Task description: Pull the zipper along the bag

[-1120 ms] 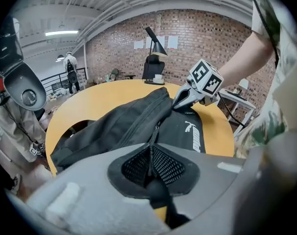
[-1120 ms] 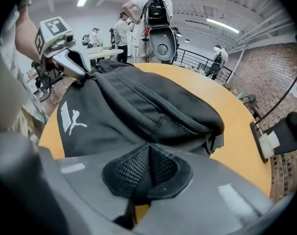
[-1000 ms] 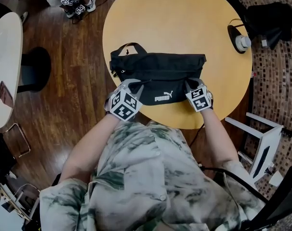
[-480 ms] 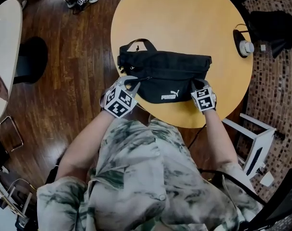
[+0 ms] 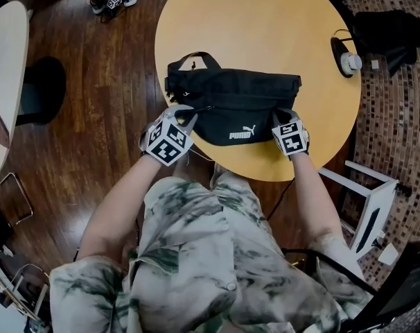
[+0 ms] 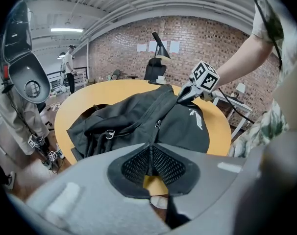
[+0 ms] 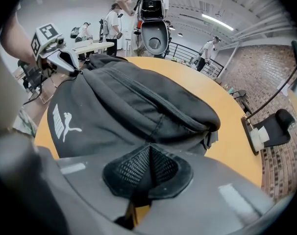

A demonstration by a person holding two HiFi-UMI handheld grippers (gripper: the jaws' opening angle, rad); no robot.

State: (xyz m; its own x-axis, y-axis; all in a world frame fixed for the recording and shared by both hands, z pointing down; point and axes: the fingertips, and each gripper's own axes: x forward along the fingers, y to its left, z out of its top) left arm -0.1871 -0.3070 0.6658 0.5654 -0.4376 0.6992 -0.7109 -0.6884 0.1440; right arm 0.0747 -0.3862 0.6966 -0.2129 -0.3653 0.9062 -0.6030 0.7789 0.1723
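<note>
Two grips tight, left gripper (image 5: 188, 118) on zipper (image 6: 158, 125), right gripper (image 5: 283, 118) on bag (image 5: 238, 103), table's (image 5: 265, 26) lower edge close, open top above, lamp (image 5: 347, 62) right.

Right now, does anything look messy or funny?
Nothing is spilled or broken. The black bag only looks bunched, because the left gripper pinches its zipper pull and the right gripper pinches its other end.

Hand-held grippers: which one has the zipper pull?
The left hand-held gripper: its jaws pinch the thin zipper pull. The right hand-held gripper only clamps fabric of the bag.
</note>
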